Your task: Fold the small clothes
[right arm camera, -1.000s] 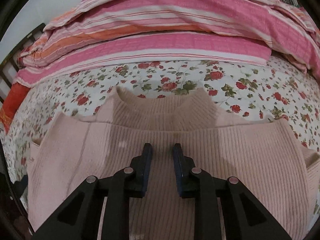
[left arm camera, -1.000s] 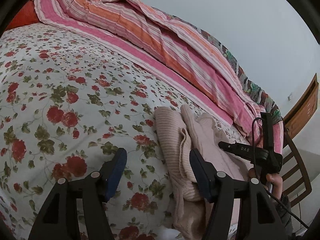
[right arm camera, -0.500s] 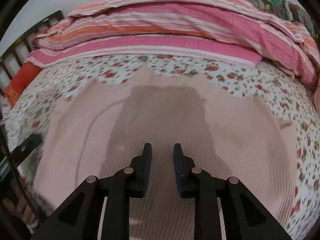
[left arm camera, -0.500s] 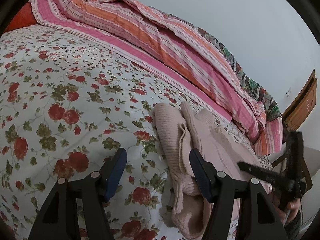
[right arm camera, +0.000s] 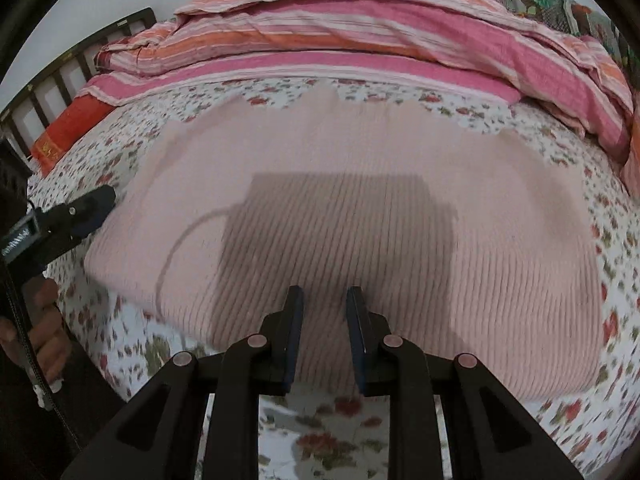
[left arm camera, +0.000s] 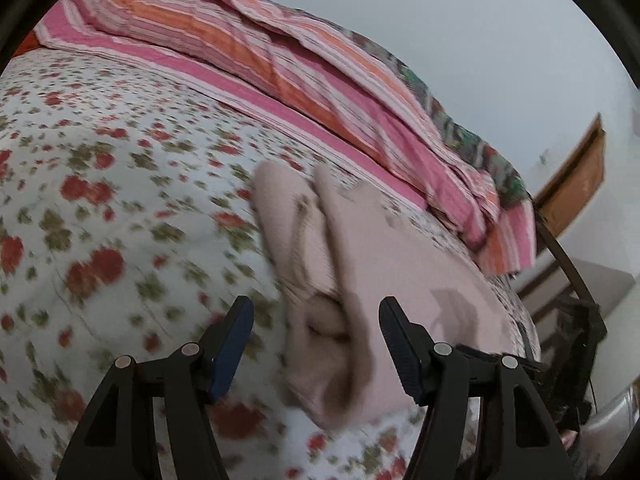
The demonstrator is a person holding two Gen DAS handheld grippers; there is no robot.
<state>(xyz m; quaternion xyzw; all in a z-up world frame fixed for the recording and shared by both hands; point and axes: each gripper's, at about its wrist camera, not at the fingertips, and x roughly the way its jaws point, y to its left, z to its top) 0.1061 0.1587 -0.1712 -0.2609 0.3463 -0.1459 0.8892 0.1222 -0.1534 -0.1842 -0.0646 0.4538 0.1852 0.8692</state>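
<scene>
A pale pink ribbed sweater (right arm camera: 360,208) lies spread flat on the floral bedsheet (right arm camera: 320,432), neck toward the far side. My right gripper (right arm camera: 325,294) hovers over its near hem, jaws a narrow gap apart with nothing between them. In the left wrist view the sweater (left arm camera: 360,248) shows edge-on with bunched folds at its side. My left gripper (left arm camera: 314,312) stands open in front of that bunched edge, holding nothing. From the right wrist view, one fingertip of the left gripper (right arm camera: 92,204) shows beside the sweater's left edge, held by a hand (right arm camera: 44,320).
A pink and orange striped quilt (right arm camera: 360,32) is piled along the far side of the bed. A red cushion (right arm camera: 68,128) and a dark slatted headboard (right arm camera: 60,68) sit at the left. A wooden chair (left arm camera: 576,184) stands beyond the bed's edge.
The right gripper has drawn back from the sweater's chest to its near hem, so nearly the whole sweater shows. The left gripper has shifted closer to the sweater's bunched side.
</scene>
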